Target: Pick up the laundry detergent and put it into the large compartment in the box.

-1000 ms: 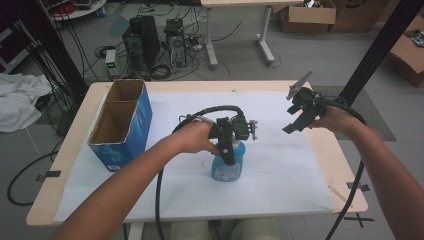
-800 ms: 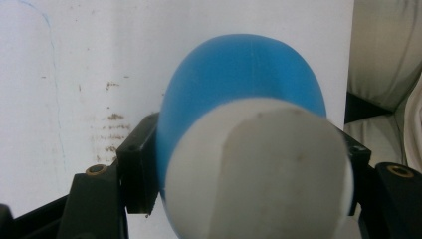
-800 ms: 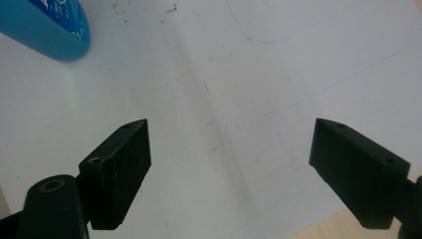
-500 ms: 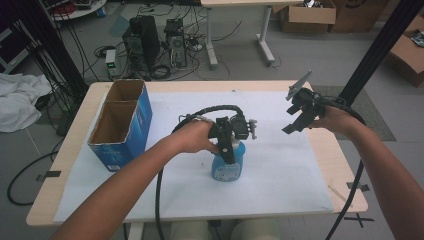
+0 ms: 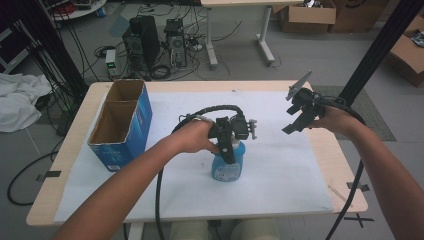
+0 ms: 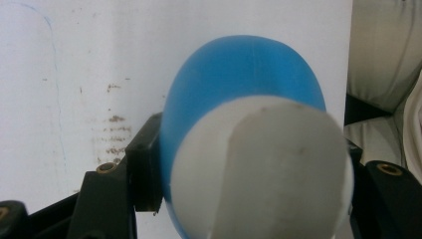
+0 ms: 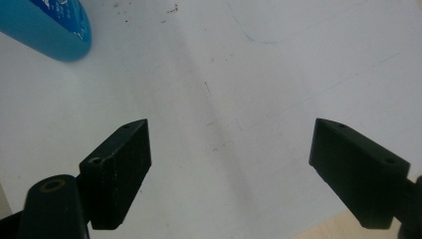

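Two grippers are shown at work over a white sheet (image 5: 280, 190) spread on the table (image 5: 345, 197). The left gripper (image 5: 229, 150) is clenched on a blue bottle (image 5: 227, 167) with a white cap (image 6: 261, 169), which stands upright on the sheet near the middle of the table, somewhat toward the person's side; in the left gripper view one jaw is seen pressed against the bottle's blue shoulder and the other at its far side. The right gripper (image 5: 298, 116) is held above the sheet, well apart from the bottle, with its jaws spread wide and nothing between them. For a sound lift, the grip is best kept just below the cap and the bottle raised straight up, so that it is not tipped. A blue cardboard box (image 5: 120, 125) with two open compartments stands at the left of the table, near the sheet's left border. Bare sheet lies between bottle and box, so a path toward the box appears unobstructed. The near table edge is judged close enough that motion toward the person should be limited.
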A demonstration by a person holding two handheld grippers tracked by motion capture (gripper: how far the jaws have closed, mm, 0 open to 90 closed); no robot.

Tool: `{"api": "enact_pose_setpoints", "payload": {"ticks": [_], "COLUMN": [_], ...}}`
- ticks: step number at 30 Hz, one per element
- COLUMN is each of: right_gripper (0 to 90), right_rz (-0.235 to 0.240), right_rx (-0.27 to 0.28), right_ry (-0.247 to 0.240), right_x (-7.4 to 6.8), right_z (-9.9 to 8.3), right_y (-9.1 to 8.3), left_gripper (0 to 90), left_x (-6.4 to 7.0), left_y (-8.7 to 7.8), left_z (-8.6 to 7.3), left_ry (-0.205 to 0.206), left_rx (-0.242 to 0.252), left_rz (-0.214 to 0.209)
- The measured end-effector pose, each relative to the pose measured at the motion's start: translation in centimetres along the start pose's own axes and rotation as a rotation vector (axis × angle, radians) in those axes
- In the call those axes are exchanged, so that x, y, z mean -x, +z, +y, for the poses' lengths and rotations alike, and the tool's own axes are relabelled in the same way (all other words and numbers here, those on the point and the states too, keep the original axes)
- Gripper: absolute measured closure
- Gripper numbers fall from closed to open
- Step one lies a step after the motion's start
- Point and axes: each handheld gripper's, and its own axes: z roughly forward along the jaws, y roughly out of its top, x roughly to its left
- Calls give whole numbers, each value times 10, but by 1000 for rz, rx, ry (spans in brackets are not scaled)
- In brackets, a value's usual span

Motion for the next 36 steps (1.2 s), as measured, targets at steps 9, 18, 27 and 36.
{"api": "enact_pose_setpoints", "payload": {"ticks": [9, 18, 27, 36], "right_gripper": [169, 169, 169, 170], "right_rz": [3, 4, 2, 4], "right_rx": [-1, 3, 3, 3], "right_ry": [-1, -3, -6, -10], "right_x": [0, -1, -3, -6], "right_z": [-1, 0, 0, 1], "right_y": [0, 1, 0, -1], "left_gripper": [376, 378, 378, 378], "left_x": [1, 4, 3, -3], "left_y": [-1, -9, -34, -68], "left_z": [-1, -3, -6, -14], "left_ry": [6, -19, -74, -212], "left_rx": [-2, -7, 10, 22], "left_rz": [-4, -4, 29, 82]}}
